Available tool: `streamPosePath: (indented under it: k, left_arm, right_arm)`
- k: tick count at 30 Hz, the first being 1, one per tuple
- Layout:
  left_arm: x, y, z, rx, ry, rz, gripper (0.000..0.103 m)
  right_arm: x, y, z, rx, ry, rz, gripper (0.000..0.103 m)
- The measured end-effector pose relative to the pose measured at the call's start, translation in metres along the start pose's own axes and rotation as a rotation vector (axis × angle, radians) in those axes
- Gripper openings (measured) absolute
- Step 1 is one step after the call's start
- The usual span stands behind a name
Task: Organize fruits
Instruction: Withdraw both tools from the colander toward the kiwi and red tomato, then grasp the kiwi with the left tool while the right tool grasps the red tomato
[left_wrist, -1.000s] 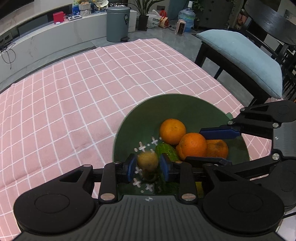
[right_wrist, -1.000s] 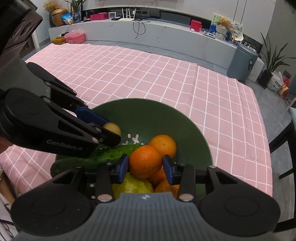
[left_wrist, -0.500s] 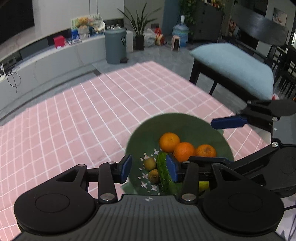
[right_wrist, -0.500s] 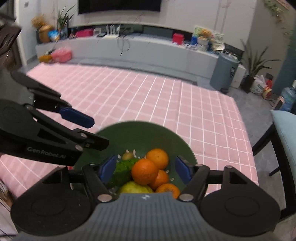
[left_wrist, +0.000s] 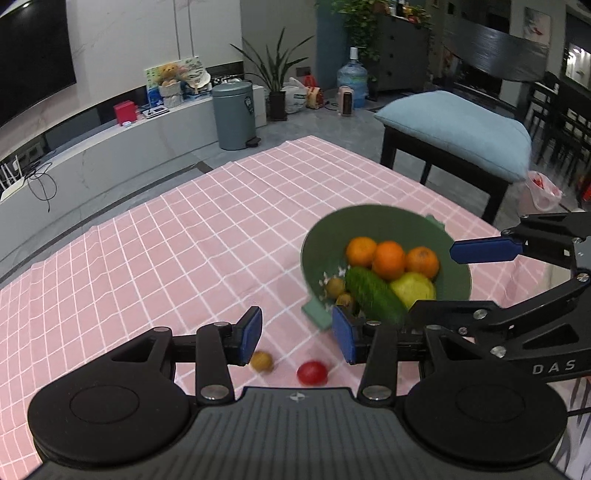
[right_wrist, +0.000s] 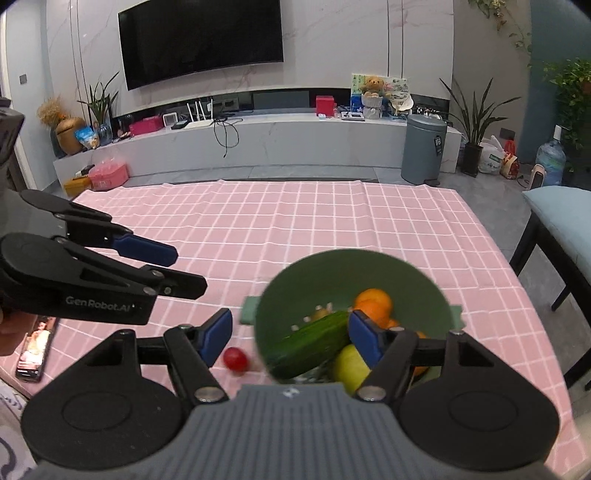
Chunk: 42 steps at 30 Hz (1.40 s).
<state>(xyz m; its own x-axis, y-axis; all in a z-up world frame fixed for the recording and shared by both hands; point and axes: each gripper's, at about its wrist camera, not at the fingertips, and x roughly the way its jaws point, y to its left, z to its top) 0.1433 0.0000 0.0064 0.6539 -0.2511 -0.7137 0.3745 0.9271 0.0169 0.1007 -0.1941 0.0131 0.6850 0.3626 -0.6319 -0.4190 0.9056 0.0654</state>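
Note:
A green bowl (left_wrist: 325, 236) (right_wrist: 325, 273) on the pink checked cloth holds oranges (left_wrist: 388, 258), a cucumber (left_wrist: 373, 295) (right_wrist: 314, 339), a yellow-green fruit (left_wrist: 413, 288) and two small brown fruits (left_wrist: 335, 286). A red tomato (left_wrist: 312, 372) (right_wrist: 235, 358) and a small brown fruit (left_wrist: 261, 361) lie on the cloth in front of the bowl. My left gripper (left_wrist: 297, 334) is open and empty, raised above these two. My right gripper (right_wrist: 290, 334) is open and empty, above the bowl's near edge. Each gripper shows in the other's view.
A phone (right_wrist: 35, 349) lies at the table's near left edge. A chair with a blue cushion (left_wrist: 454, 129) stands at the table's right side. The far half of the pink cloth (left_wrist: 166, 236) is bare.
Both grippers opened, dropping the brown fruit and the orange into the bowl. Both then rose and pulled back; the tomato and another brown fruit on the cloth came into view.

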Motion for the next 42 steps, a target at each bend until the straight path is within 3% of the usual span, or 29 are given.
streamPosePath:
  k: [8,15,20,26,33,42]
  left_arm:
    - [-0.007,0.016,-0.033,0.031,-0.003,-0.049,0.052]
    - [0.008,0.023,-0.051,0.012,0.01,-0.098,0.049]
    - [0.029,0.034,-0.061,-0.039,0.039,-0.078,0.044]
    - [0.044,0.048,-0.07,-0.104,0.017,-0.036,0.044]
    - [0.064,0.063,-0.073,-0.166,-0.002,-0.068,0.044]
    - [0.088,0.061,-0.07,-0.146,0.024,-0.103,0.044]
  right_arm:
    - [-0.019,0.048,-0.031,-0.003,-0.046,-0.002,0.05]
    - [0.001,0.068,-0.057,0.08,0.006,-0.009,0.036]
    - [0.027,0.066,-0.058,0.146,0.028,-0.039,0.036]
    - [0.056,0.067,-0.064,0.223,0.036,-0.086,0.037]
    - [0.083,0.072,-0.065,0.235,0.031,-0.127,0.037]
    - [0.107,0.065,-0.069,0.22,0.048,-0.133,0.037]
